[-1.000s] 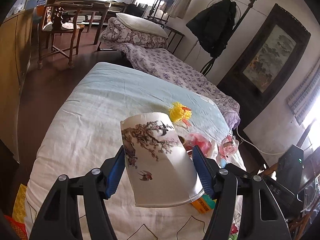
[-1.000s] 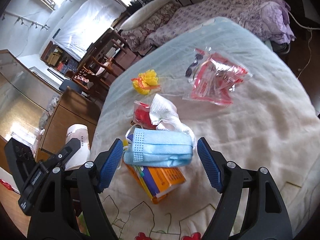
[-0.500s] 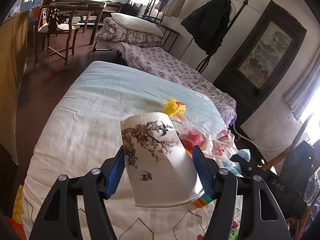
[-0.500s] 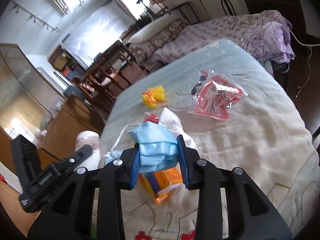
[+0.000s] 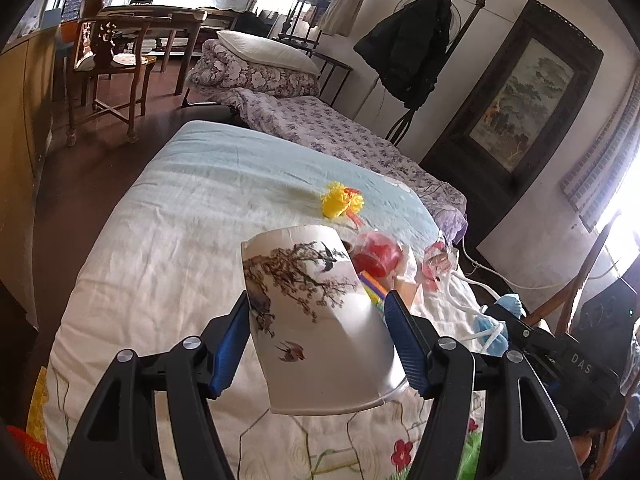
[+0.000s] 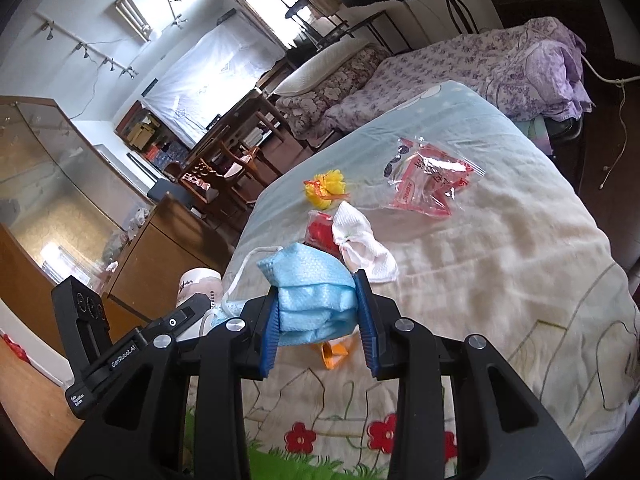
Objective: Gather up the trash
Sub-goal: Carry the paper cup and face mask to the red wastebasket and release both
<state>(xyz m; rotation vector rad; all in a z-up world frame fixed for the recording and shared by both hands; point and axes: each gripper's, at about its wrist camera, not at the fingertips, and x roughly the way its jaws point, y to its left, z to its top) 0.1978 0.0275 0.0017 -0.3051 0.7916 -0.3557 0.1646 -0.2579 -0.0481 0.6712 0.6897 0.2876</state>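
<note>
My left gripper (image 5: 318, 334) is shut on a white paper cup (image 5: 316, 320) printed with branches and birds, held tilted above the bed. Squeezed between the blue pads of my right gripper (image 6: 318, 316) is a crumpled blue face mask (image 6: 312, 292), lifted off the quilt with its white ear loop hanging at the left. The same mask (image 5: 494, 326) and the right gripper appear at the right edge of the left wrist view. The cup (image 6: 200, 284) shows at the left of the right wrist view. On the quilt lie a yellow wrapper (image 6: 326, 188), a red packet (image 6: 322, 232), a white tissue (image 6: 358, 240), a clear red-printed bag (image 6: 430, 182) and an orange box (image 6: 336, 354).
The quilt-covered bed (image 6: 500, 280) carries the litter in its middle. A second bed with purple floral bedding (image 5: 332, 128) stands behind it. Wooden chairs (image 5: 108, 76) and a table are on the far floor, a wooden cabinet (image 6: 160, 248) beside the bed, a coat rack (image 5: 412, 48) by the wall.
My right gripper closed on the blue mask and lifted it off the orange box. The left gripper, still holding the cup, drifted slightly towards the litter.
</note>
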